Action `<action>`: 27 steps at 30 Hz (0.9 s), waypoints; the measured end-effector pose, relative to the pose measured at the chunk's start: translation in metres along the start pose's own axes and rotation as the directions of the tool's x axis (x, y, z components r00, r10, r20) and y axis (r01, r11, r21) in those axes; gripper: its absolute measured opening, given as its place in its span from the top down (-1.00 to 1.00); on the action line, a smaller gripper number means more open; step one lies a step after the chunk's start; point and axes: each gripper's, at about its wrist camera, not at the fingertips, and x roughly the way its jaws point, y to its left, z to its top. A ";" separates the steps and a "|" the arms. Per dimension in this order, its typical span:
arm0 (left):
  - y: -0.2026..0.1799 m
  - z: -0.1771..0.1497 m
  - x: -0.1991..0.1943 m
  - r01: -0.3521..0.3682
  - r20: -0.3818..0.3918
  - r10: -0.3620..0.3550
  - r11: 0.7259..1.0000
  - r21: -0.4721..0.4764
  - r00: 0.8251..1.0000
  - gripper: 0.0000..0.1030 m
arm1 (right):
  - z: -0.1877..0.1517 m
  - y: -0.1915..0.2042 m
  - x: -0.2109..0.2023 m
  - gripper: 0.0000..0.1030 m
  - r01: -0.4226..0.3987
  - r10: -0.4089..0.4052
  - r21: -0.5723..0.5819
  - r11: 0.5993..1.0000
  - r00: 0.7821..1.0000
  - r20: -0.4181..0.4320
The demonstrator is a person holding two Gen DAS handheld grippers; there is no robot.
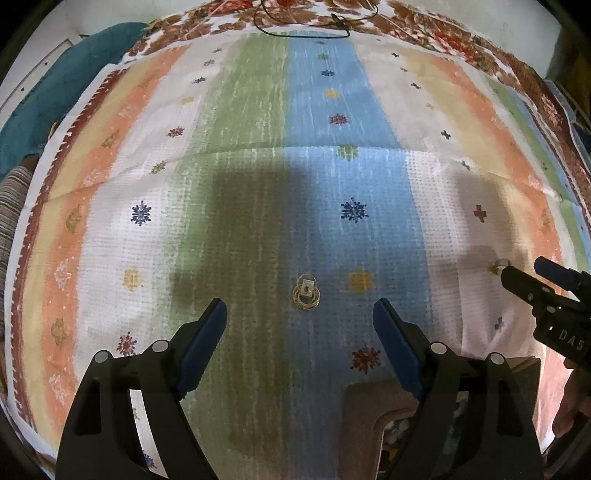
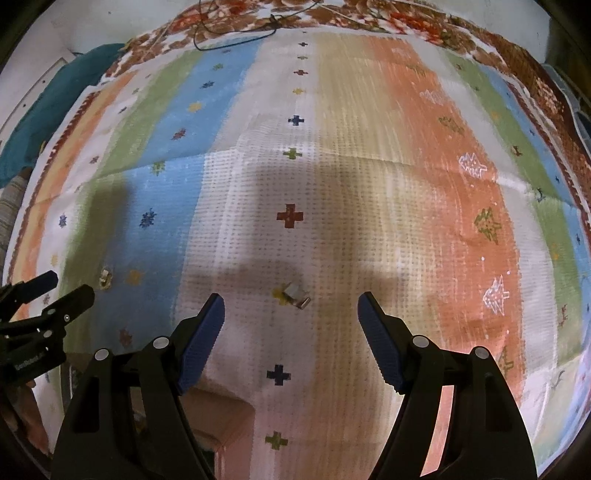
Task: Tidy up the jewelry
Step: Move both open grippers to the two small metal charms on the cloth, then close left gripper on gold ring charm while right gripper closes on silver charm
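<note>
two grippers are out in front of me, both pointing steeply down at the striped cloth (image 1: pixel 258 206). my left gripper (image 1: pixel 300 317) has its blue-padded jaws spread wide with nothing between the pads; just ahead of the gap, on the seam where the green stripe meets the blue, lies a small gold piece of jewelry (image 1: pixel 306 292), a pair of looped rings with a little square mount on top, flat on the cloth and untouched. my right gripper (image 2: pixel 291 312) is likewise spread wide and holds nothing; just beyond its gap, on the white stripe beside a yellow cross motif, lies a second small piece (image 2: pixel 295 293), pale and boxy with a metallic edge, too blurred for me to name. in the left wrist view the right gripper comes in from the right edge, its tip close to that same piece (image 1: pixel 499 265). in the right wrist view the left gripper comes in from the left edge, near the gold piece on the blue stripe. below the left gripper, at the near edge of the cloth, sits a tan box (image 1: pixel 369 410) with small light items inside. farther out, a black cord (image 1: pixel 306 26) lies on a floral sheet, and a teal cloth (image 1: pixel 55 92) is bunched at the far left.
</note>
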 end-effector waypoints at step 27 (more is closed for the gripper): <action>-0.002 0.010 0.042 -0.003 -0.055 0.006 0.999 0.052 0.998 -0.11 | 0.007 0.003 0.034 0.06 0.008 -0.009 -0.045 0.999 0.999 -0.034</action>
